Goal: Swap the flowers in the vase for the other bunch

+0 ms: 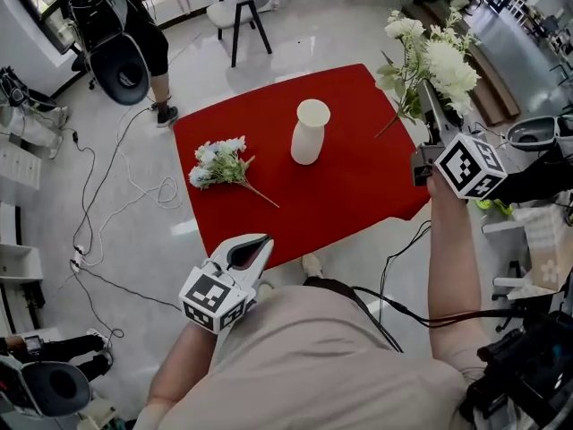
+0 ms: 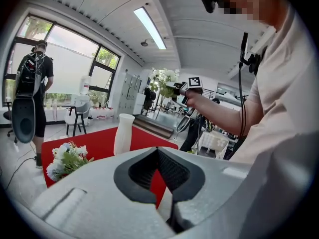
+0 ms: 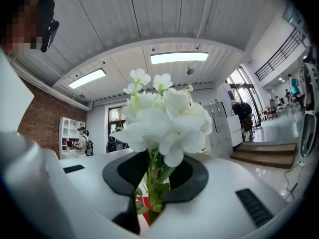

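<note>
A white vase (image 1: 310, 131) (image 2: 123, 133) stands empty on the red table (image 1: 358, 186). Left of it a small bunch of pale blue and white flowers (image 1: 219, 162) (image 2: 65, 159) lies flat on the cloth. My right gripper (image 1: 427, 94) (image 3: 153, 198) is held level beyond the table's right edge, shut on the green stems of a large white flower bunch (image 1: 434, 56) (image 3: 164, 118). That bunch (image 2: 163, 78) also shows in the left gripper view. My left gripper (image 1: 248, 251) (image 2: 159, 180) hovers at the table's near edge, jaws together with nothing in them.
A person with a backpack (image 1: 134, 34) (image 2: 32, 93) stands beyond the table's far left corner. A white chair (image 1: 242, 3) is behind the table. Cables (image 1: 116, 195) trail over the floor at left. Equipment and boxes (image 1: 537, 231) crowd the right side.
</note>
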